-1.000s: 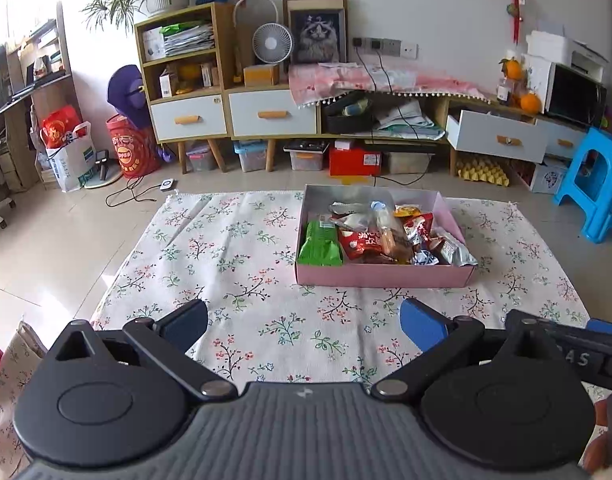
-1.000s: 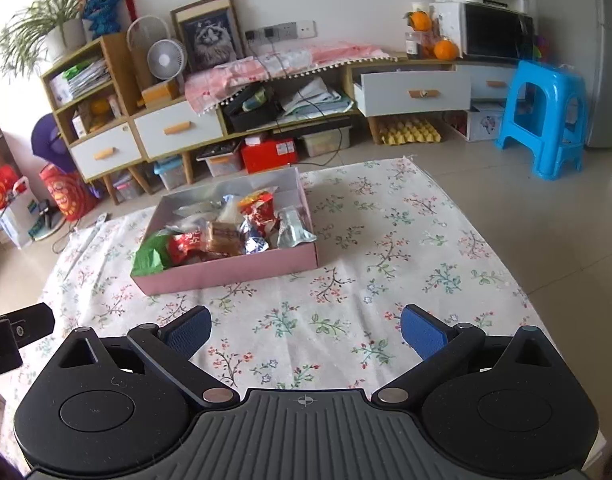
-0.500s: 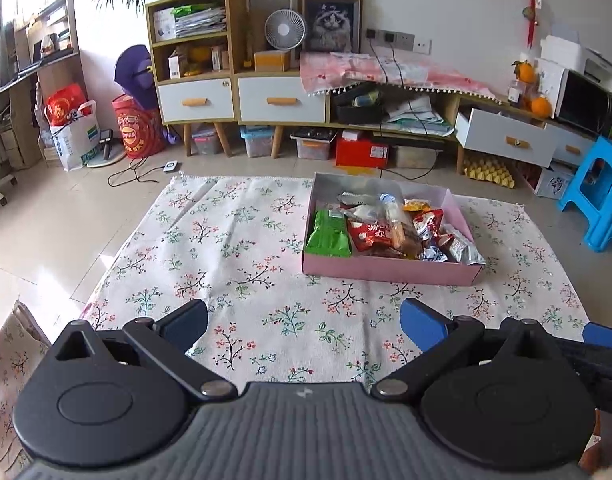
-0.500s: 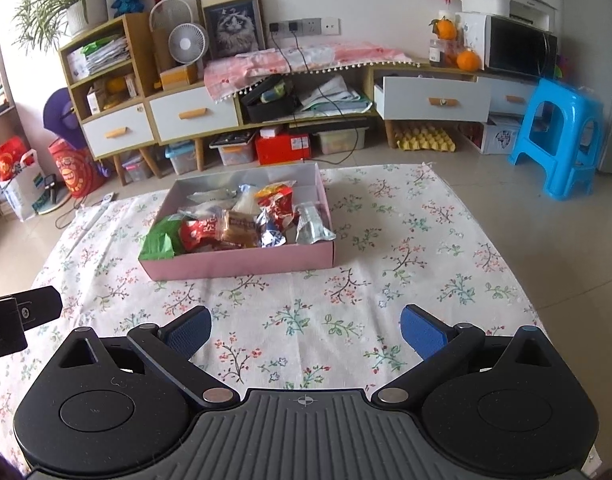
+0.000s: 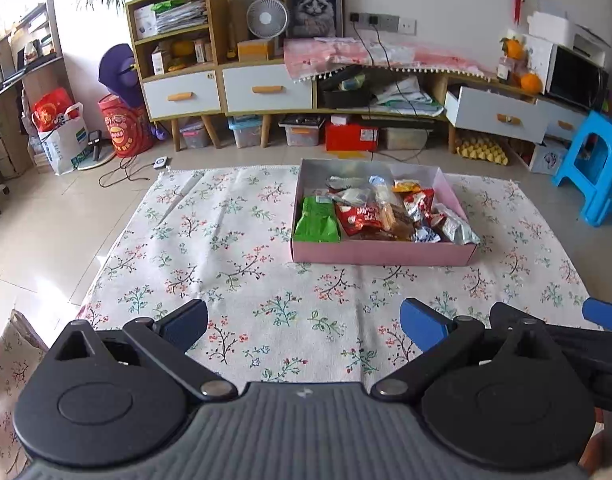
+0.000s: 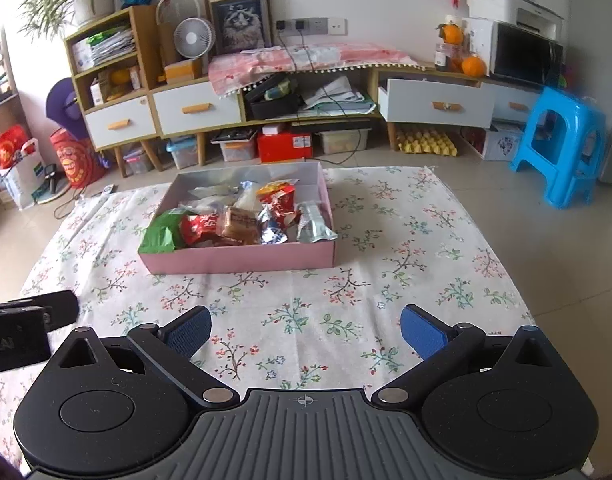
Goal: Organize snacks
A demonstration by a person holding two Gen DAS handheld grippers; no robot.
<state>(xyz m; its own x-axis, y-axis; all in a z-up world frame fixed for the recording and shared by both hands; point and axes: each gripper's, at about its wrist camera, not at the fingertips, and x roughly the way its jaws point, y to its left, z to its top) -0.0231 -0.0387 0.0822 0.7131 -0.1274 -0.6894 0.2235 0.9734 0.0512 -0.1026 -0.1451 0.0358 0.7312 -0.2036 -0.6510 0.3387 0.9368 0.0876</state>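
Observation:
A pink box point(image 5: 382, 253) point(image 6: 242, 258) sits on a floral cloth point(image 5: 242, 240) point(image 6: 406, 240) on the floor. It holds several snack packets: a green bag point(image 5: 317, 222) point(image 6: 160, 232) at its left, a red bag point(image 5: 360, 216) point(image 6: 200, 226), a silver pouch point(image 5: 454, 226) point(image 6: 312, 224) at its right. My left gripper point(image 5: 304, 326) is open and empty, well short of the box. My right gripper point(image 6: 306, 330) is open and empty, also short of the box, to the right of the left one.
A long low cabinet point(image 5: 266, 88) with white drawers stands behind the cloth, with storage bins under it. One drawer point(image 6: 438, 104) is pulled open. A blue stool point(image 5: 594, 168) point(image 6: 562, 144) stands at the right. Bags point(image 5: 62, 132) sit at the left.
Both grippers have drawn back and risen a little, so the box looks farther and more centred. Both stay open and empty.

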